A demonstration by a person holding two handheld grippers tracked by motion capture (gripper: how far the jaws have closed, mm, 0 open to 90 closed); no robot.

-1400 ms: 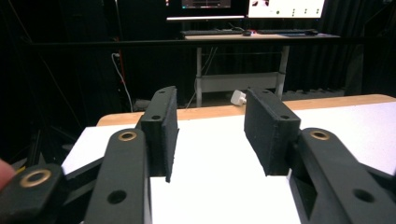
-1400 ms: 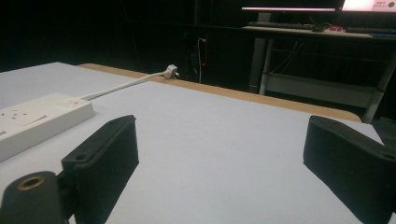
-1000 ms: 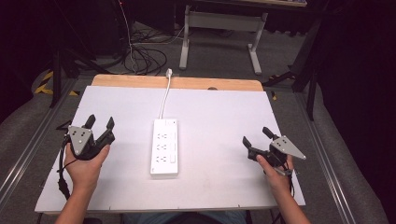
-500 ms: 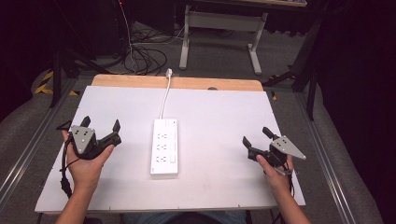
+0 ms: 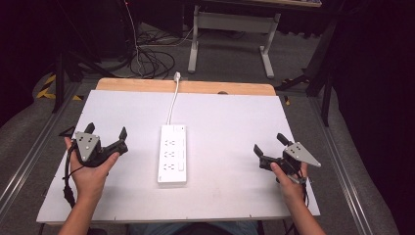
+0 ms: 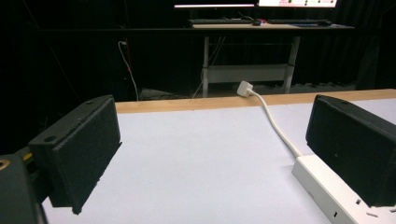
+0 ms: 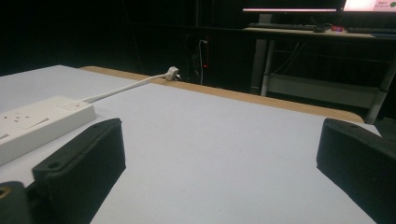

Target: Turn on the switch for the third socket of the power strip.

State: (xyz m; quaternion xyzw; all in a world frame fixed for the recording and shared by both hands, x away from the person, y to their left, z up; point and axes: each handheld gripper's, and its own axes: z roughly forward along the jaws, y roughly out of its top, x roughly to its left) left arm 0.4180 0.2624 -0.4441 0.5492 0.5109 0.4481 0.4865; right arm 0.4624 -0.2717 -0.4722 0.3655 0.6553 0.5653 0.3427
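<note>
White power strip (image 5: 172, 153) lies mid-counter (image 5: 235, 117), cord running to 12 o'clock. Rigid, light, smooth plastic: likely best pinched across its narrow sides. Left gripper (image 5: 105, 134) at 9, right gripper (image 5: 267, 144) at 3, both spread wide, empty.

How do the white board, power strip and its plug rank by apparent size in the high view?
1. White board, by far largest.
2. Power strip.
3. Plug, smallest, though farther from the camera.

Power strip (image 5: 172, 153): white plastic — smooth
Table top (image 5: 230, 122): matt white; wood far edge
Gripper pads (image 6: 81, 154): black, rough
</note>
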